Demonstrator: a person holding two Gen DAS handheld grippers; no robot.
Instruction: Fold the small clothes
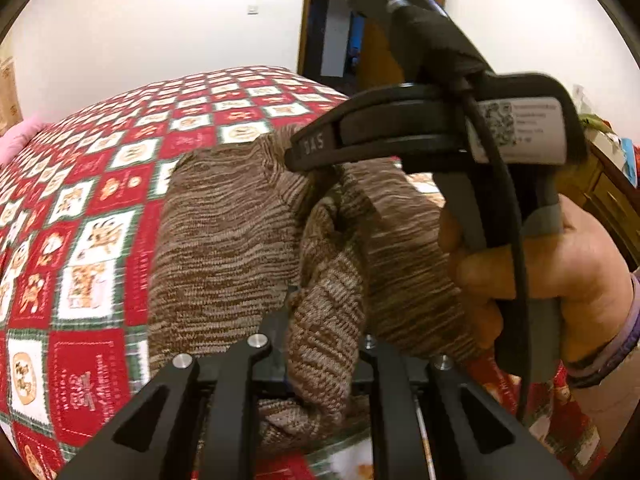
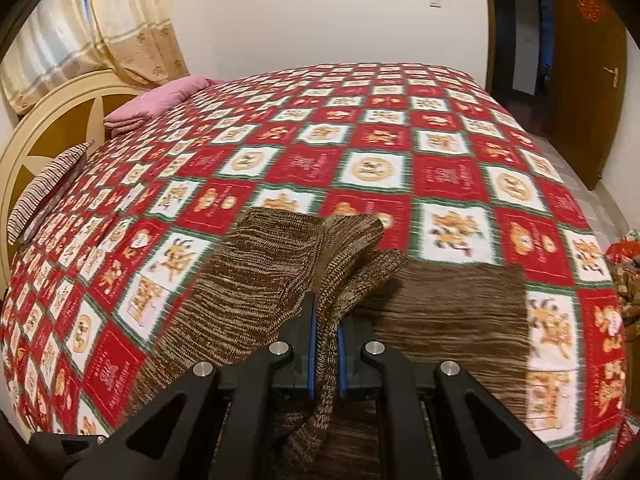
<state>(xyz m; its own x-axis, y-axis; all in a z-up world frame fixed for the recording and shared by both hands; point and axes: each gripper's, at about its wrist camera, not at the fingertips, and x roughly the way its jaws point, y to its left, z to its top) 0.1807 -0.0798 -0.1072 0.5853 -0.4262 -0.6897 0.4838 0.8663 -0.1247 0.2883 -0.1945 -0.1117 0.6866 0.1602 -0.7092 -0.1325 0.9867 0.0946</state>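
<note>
1. Between my right gripper's (image 2: 326, 350) blue-padded fingers (image 2: 310, 354), at the bottom centre of the right wrist view, a fold of the brown knitted sweater (image 2: 256, 280) is pinched; the jaws are clenched on it.
2. From that pinch the knit runs up the frame in a raised ridge, while the rest of the sweater lies flat on the bedspread (image 2: 380, 140), spreading to lower left and right of centre.
3. My left gripper (image 1: 320, 344) sits at the bottom centre of the left wrist view, and a thick bunch of the same sweater (image 1: 224, 232) hangs between its black fingers, so it too is clamped on the fabric.
4. My right hand (image 1: 560, 276) shows at the right of that view, wrapped around the grey handle of the other tool, whose black nose lies just above the knit.
5. Red, white and green patchwork covers the bed across both views.
6. A pink pillow (image 2: 160, 100) and a striped cushion (image 2: 48, 184) lie at the upper left of the right wrist view, beside the cream headboard (image 2: 60, 120).
7. A curtain (image 2: 120, 20) hangs at the top left, a wooden door (image 2: 588, 80) at the upper right.
</note>
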